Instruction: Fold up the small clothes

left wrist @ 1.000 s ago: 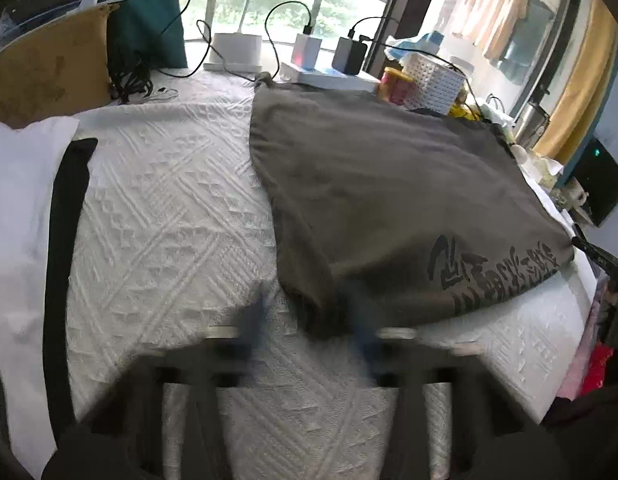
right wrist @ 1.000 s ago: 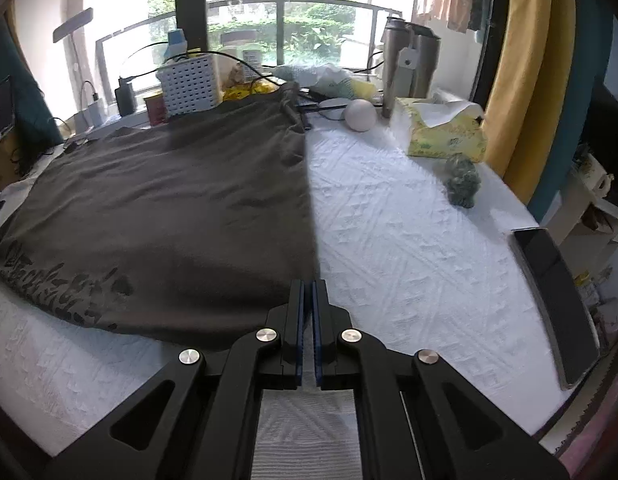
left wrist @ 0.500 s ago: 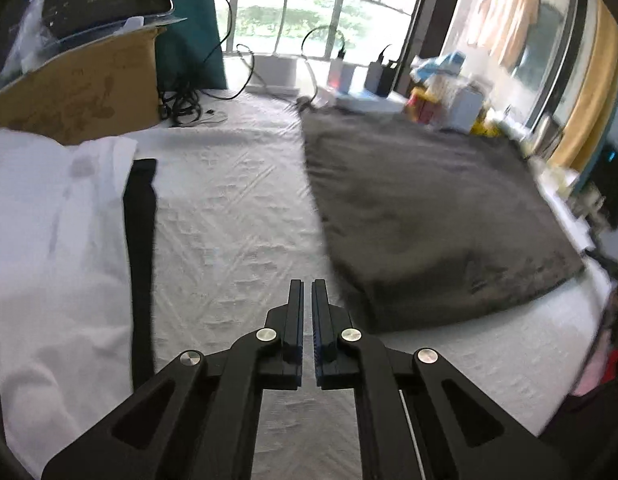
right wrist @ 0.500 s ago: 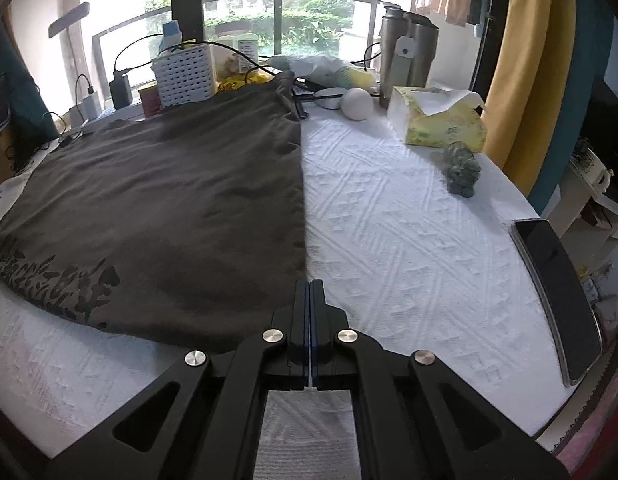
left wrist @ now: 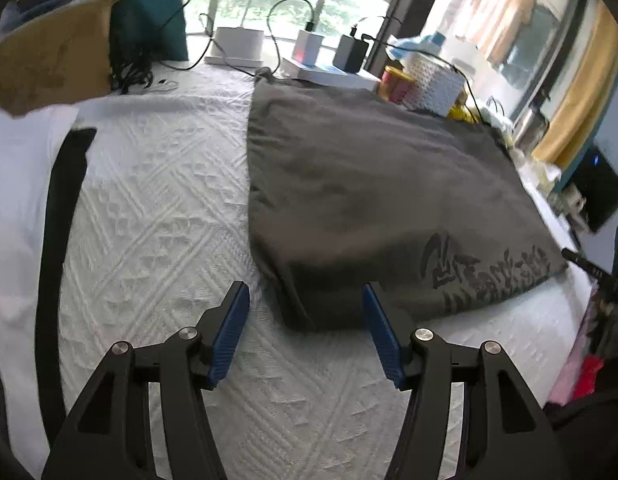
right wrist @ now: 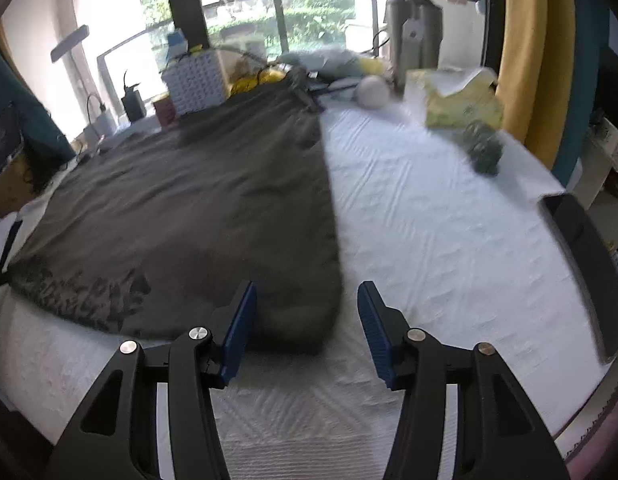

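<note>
A dark grey shirt (left wrist: 373, 184) is laid flat on a tabletop (left wrist: 157, 216) covered with a white textured cloth. It is folded into a rough rectangle, and black printed lettering (left wrist: 489, 276) is seen along its near edge.

The left tongs (left wrist: 307, 334) are seen released, their blue pads (left wrist: 229, 336) spread wide; their jaws have just been opening. The shirt's near left corner lies ahead between the two pads, but it is not pressed by either. The right tongs (right wrist: 305, 330) are likewise released and have just been opening, with the shirt's near right corner (right wrist: 297, 320) lying between the pads, untouched as far as can be told; this view is blurred.

To the left of the shirt, a white garment (left wrist: 17, 208) with a black stripe (left wrist: 57, 240) is spread on the tabletop, well apart from the shirt. Along the far edge, by the window, a cardboard box (left wrist: 49, 56), chargers with cables (left wrist: 349, 50), a red tin (left wrist: 395, 84) and a white perforated basket (left wrist: 433, 86) are ranged. In the right view a tissue box (right wrist: 461, 98), a white ball (right wrist: 373, 92) and a small green object (right wrist: 483, 150) are seen on the bare cloth right of the shirt, and a dark phone (right wrist: 585, 264) lies near the tabletop's right edge.
</note>
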A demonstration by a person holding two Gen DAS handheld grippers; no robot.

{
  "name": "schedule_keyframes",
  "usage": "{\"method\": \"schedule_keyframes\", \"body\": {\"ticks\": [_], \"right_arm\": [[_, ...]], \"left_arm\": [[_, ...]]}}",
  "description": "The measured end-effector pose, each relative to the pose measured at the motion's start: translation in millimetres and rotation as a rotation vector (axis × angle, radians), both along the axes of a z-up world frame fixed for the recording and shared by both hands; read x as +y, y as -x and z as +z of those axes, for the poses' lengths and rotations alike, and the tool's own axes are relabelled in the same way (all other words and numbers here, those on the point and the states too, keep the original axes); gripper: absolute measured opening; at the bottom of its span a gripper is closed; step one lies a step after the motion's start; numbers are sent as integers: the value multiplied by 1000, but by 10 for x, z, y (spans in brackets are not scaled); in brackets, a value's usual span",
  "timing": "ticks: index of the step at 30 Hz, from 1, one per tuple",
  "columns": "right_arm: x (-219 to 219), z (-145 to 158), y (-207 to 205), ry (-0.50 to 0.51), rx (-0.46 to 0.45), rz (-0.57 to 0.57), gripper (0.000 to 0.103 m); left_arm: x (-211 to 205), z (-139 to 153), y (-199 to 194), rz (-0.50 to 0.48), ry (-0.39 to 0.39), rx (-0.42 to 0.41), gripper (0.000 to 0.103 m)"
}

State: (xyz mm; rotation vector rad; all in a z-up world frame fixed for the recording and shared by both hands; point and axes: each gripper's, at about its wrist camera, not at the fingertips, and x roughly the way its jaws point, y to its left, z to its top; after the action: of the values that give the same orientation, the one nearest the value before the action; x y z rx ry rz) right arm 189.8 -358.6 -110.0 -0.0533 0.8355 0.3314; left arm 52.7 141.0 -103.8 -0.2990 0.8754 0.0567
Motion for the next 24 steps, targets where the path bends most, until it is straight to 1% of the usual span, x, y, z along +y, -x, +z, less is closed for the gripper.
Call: {"method": "schedule_keyframes", "body": {"ticks": [1, 2, 4, 5, 6, 7, 9, 12, 19, 24], "right_arm": [[34, -53, 13, -12, 7, 7, 53], [59, -70, 48, -18, -26, -9, 53], [111, -111, 80, -62, -44, -16, 51], [141, -109, 86, -65, -43, -14, 37], [176, -112, 89, -65, -31, -8, 19], [196, -110, 90, -61, -27, -7, 18], [203, -94, 94, -47, -28, -2, 14], [166, -55, 116, -34, -33, -12, 11], [170, 111, 219, 17, -73, 5, 11], [116, 146, 337, 40, -82, 11, 11]], "left_arm": [[-15, -5, -11, -5, -11, -2, 62], [-30, -14, -16, -10, -19, -10, 62], [-55, -23, -26, -32, -37, -18, 60], [-75, -23, -38, -46, -46, -17, 37], [-89, -29, -59, -62, -34, -5, 20], [-98, -33, -65, -72, -17, -2, 15], [-112, -16, -39, -78, -29, -7, 14], [-115, 66, 44, -87, -35, -33, 13], [-179, 245, 212, -125, -46, -64, 13], [-228, 277, 362, -145, -35, -63, 13]]}}
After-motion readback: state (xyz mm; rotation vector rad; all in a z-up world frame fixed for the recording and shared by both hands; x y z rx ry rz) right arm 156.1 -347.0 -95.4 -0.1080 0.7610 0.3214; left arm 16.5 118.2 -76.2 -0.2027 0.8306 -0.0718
